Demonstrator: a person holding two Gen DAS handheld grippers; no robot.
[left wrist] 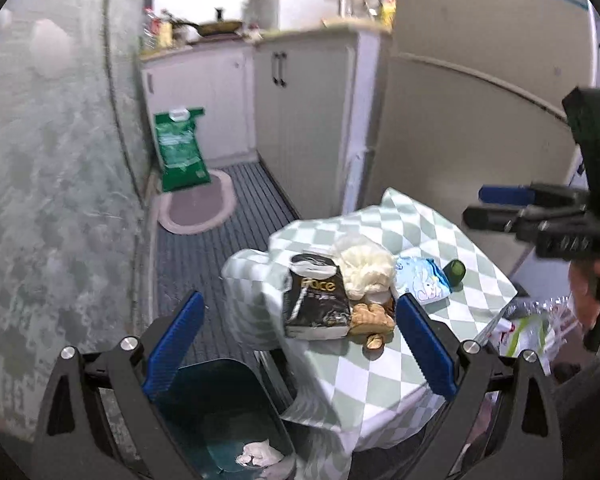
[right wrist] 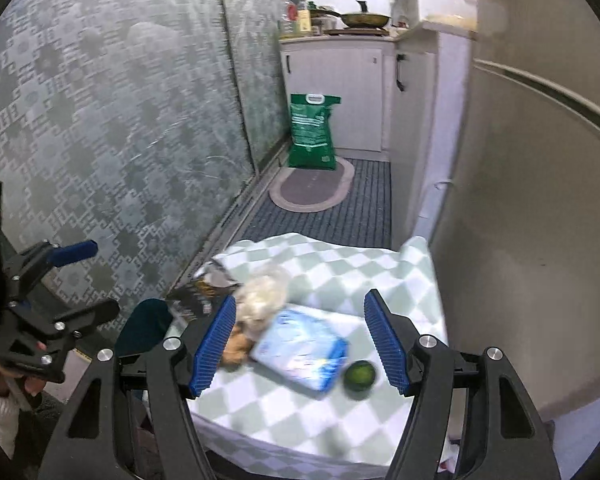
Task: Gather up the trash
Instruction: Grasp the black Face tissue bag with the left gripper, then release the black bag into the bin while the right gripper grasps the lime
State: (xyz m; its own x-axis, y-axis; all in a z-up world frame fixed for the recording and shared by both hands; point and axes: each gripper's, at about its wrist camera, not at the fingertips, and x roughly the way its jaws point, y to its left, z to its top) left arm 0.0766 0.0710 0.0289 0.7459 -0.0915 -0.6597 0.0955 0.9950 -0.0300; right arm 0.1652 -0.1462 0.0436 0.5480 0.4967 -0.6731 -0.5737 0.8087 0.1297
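A small table under a green-and-white checked cloth carries a black tissue pack, a crumpled white plastic bag, a blue-and-white packet, a green round fruit and brown scraps. My left gripper hangs open above the table's near left corner and a dark teal bin that holds a white crumpled tissue. My right gripper is open above the blue-and-white packet, holding nothing. The green fruit lies beside that packet.
A green sack leans on white cabinets at the far end, with an oval mat on the striped floor. A patterned glass wall runs along the left, a pale appliance along the right. Plastic packaging lies right of the table.
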